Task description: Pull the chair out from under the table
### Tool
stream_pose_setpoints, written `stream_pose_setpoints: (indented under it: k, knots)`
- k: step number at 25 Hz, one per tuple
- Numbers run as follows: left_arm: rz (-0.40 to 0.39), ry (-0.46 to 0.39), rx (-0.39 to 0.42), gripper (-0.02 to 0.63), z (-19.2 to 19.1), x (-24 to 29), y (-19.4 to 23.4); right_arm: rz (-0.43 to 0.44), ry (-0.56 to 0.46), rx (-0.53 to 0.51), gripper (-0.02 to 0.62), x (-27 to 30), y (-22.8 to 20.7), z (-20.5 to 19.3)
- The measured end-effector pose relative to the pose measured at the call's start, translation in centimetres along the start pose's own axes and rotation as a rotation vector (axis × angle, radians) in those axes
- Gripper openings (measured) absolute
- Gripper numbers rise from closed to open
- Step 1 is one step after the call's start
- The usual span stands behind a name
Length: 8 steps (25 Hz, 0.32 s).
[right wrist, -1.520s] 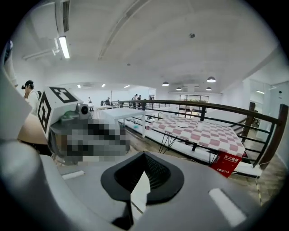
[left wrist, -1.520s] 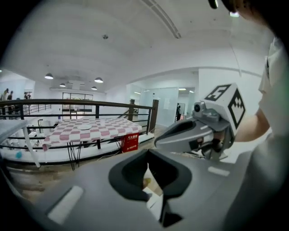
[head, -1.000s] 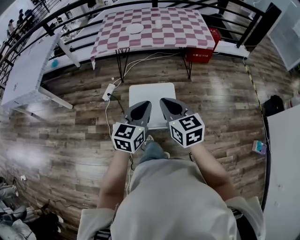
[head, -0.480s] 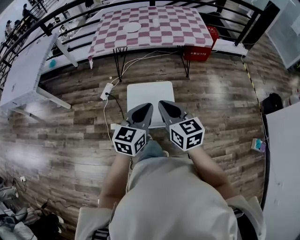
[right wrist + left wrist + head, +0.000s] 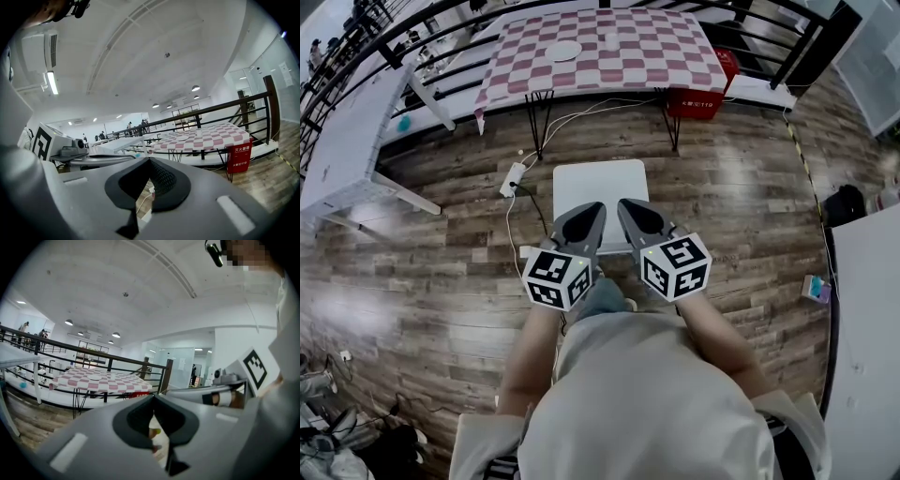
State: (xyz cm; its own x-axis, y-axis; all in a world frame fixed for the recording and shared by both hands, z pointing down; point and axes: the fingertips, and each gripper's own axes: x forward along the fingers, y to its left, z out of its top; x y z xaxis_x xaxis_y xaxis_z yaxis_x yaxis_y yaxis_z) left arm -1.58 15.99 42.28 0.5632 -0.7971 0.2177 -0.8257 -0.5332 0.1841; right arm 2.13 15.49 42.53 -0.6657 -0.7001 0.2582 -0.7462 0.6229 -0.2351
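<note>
The chair [image 5: 600,190], a backless seat with a flat white square top, stands on the floor on the person's side of the table [image 5: 605,47], apart from its front edge and no longer beneath it. The left gripper [image 5: 592,212] and right gripper [image 5: 628,208] hang side by side over the seat edge farthest from the table. Both have their jaws pressed together with nothing between them. Whether their tips touch the seat cannot be told.

The main risk is probably slip. The seat looks smooth and hard, and closed grey jaws have no hold on it, so a further drag would rely on hooking or pressing and could skid off the edge. A white power strip [image 5: 513,180] lies on the floor just left of the chair, between it and the table. Thin cables loop from the strip toward the table's black hairpin legs, and a chair leg swung that way could snag them. The glossy wood-plank floor [image 5: 741,197] has seams that might catch a leg and tip the light seat.

The table wears a soft red-and-white checked cloth carrying a round white plate [image 5: 564,52]. A boxy red container [image 5: 698,98] sits under its right end.
</note>
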Motion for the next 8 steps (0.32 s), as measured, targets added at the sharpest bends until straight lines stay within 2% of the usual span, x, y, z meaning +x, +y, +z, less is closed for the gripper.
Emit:
stream_pose_setpoints:
  k: [8]
  knots:
    - [0.012, 0.001, -0.011, 0.011, 0.31, 0.04, 0.3, 0.028, -0.007, -0.002, -0.003, 0.12, 0.35, 0.45]
